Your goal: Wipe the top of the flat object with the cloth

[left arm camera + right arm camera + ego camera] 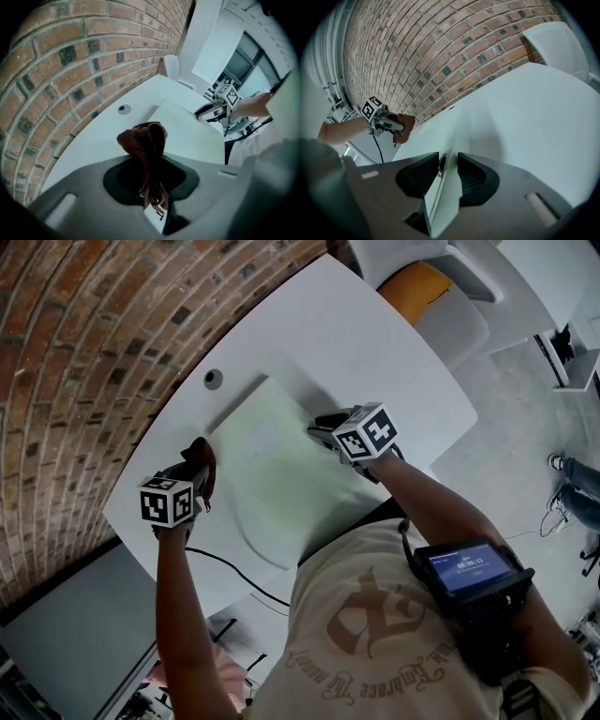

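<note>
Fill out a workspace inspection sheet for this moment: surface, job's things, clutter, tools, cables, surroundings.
Surface: white table, bare apart from one round grommet hole.
Job's things: pale flat board lies on the table; brown cloth is bunched up, left of the board in the head view and not on its top.
Clutter: nothing seen.
Tools: left tool shut on the cloth; right tool clamped on the board's right edge.
Cables: one black cable runs below the table's near edge.
Surroundings: brick wall, white chair with orange cushion, grey floor.
</note>
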